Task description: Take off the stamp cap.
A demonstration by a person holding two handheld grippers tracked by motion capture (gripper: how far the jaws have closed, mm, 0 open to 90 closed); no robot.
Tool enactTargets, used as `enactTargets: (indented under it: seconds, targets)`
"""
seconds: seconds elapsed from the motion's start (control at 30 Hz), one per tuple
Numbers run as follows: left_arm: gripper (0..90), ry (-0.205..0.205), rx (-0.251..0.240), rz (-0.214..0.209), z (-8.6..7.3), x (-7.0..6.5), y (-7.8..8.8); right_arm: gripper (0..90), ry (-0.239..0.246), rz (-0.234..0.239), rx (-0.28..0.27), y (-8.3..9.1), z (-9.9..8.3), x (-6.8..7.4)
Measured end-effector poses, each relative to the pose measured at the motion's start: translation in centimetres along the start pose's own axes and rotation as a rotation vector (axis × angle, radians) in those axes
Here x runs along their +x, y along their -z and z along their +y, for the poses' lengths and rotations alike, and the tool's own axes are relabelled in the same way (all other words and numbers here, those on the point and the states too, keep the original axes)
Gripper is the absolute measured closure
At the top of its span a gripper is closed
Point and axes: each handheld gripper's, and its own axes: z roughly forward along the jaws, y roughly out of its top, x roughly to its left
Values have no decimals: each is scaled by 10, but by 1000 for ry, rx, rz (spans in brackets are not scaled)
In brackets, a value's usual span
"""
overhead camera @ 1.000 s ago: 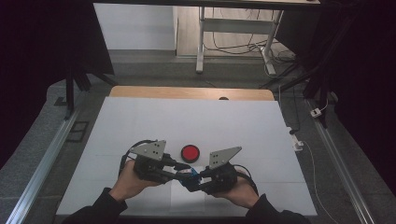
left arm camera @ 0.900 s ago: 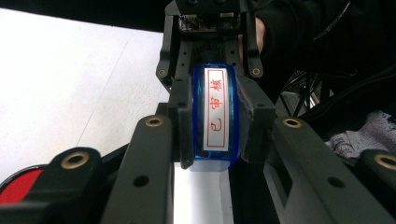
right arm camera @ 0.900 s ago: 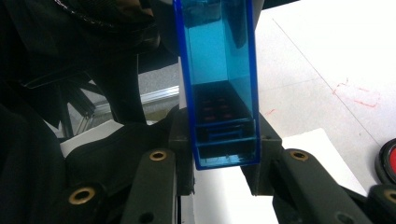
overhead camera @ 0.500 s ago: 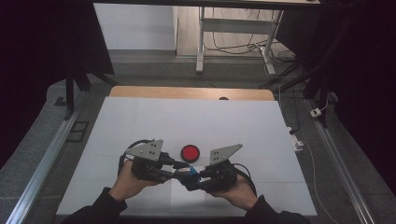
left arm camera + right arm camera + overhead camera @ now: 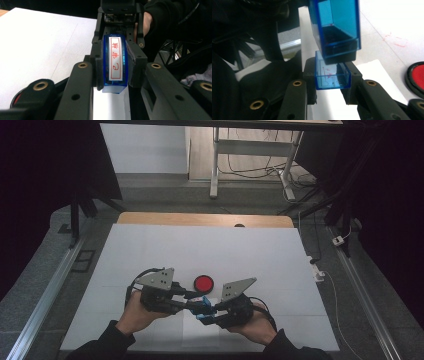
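2 tools meet above the bench (image 5: 150, 250): left tool (image 5: 192, 306) clamps the blue stamp (image 5: 115, 62), right tool (image 5: 332, 80) clamps its clear cap (image 5: 333, 77). Light, rigid, probably slippery plastic; grip flat sides.

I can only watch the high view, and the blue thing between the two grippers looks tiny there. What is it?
Observer: The left gripper is shut on a blue stamp. Its white label has red characters on it.
Operator: What's the other gripper holding?
Observer: The right gripper is shut on a small clear blue cap, right under the stamp's dark end.
Operator: Is the cap clean inside?
Observer: No, there are red ink marks inside it.
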Motion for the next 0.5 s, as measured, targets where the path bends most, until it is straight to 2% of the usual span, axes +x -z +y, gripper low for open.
enactTargets:
  seconds: [0.17, 0.2, 0.43, 0.47, 0.5]
  targets:
    - [708, 7, 15, 29, 1, -2, -1, 692, 2, -25, 1, 1, 0, 2]
    - [707, 12, 16, 36, 1, -2, -1, 692, 6, -44, 11, 2, -1, 1]
    - [707, 21, 17, 78, 0, -2, 0, 691, -24, -97, 10, 8, -5, 0]
    - [707, 20, 17, 82, 0, -2, 0, 691, -24, -97, 10, 8, -5, 0]
    - [707, 19, 17, 90, 0, -2, 0, 691, -5, -109, 16, 9, -5, 1]
